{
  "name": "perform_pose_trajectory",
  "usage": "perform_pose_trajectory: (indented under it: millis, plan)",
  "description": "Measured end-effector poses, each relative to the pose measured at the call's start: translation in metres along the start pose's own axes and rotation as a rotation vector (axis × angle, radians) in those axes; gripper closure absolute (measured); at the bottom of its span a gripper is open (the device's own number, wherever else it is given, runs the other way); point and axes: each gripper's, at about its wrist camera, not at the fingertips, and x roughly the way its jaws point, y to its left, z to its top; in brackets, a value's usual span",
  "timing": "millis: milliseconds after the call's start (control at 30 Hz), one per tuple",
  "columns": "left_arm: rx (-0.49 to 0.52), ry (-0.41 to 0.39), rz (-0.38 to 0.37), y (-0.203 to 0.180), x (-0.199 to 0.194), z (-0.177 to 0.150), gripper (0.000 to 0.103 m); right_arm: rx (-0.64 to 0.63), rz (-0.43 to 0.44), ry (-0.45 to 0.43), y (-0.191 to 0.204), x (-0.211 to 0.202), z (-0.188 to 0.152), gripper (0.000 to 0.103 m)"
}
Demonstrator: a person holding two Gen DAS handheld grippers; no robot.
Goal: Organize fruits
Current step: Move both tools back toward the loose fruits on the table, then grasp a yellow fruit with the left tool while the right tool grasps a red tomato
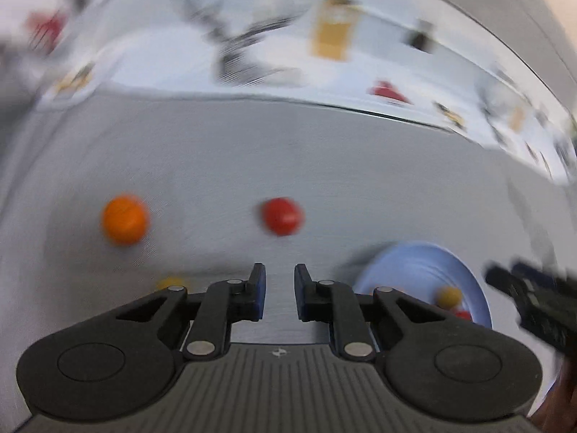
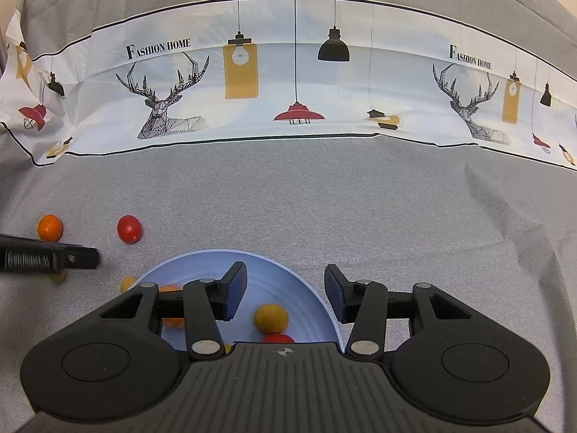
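The blue plate [image 2: 310,288] sits on the grey-clothed bench [image 2: 396,216] and already holds a yellow fruit [image 2: 271,318], a red fruit [image 2: 277,338] at its near edge and an orange fruit [image 2: 169,321] half hidden behind the right hand-held gripper [image 2: 285,297], whose fingers stand wide apart and empty above the plate. Still loose on the cloth are a red tomato [image 2: 129,229], an orange [image 2: 49,228] beyond it, and two small yellow fruits [image 2: 127,283] just left of the plate, one partly hidden. So the sorting looks roughly half done, with about four pieces left to gather. The left hand-held gripper [image 1: 280,297] is narrowly parted, holding nothing, and points toward the tomato; its view is blurred. A printed cloth [image 2: 288,83] with deer and lamps backs the bench.
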Motion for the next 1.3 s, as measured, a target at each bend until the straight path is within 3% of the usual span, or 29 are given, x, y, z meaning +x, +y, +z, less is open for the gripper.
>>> perform_pose_trajectory:
  millis: [133,300,600,733,1033,1300]
  plan:
    - [-0.133,0.062,-0.091,0.021,0.007,0.004,0.084,0.003,0.005,-0.003,0.0,0.0,0.0,0.053]
    - [-0.186,0.102,-0.169,0.015,0.021,0.0,0.084,-0.006,0.016,-0.006,0.004,-0.001,0.001,0.053]
    - [-0.22,0.152,-0.217,0.006,0.042,-0.002,0.082,-0.007,0.02,-0.002,0.004,-0.001,0.002,0.053]
    - [-0.188,0.156,-0.201,-0.002,0.045,-0.003,0.076,-0.015,0.023,0.0,0.006,0.0,0.003,0.053]
    - [-0.166,0.145,-0.195,-0.004,0.042,-0.003,0.081,-0.027,0.021,0.006,0.013,0.003,0.002,0.053]
    - [-0.115,0.029,-0.091,-0.001,0.017,0.007,0.082,-0.031,0.026,0.006,0.019,0.005,0.002,0.053]
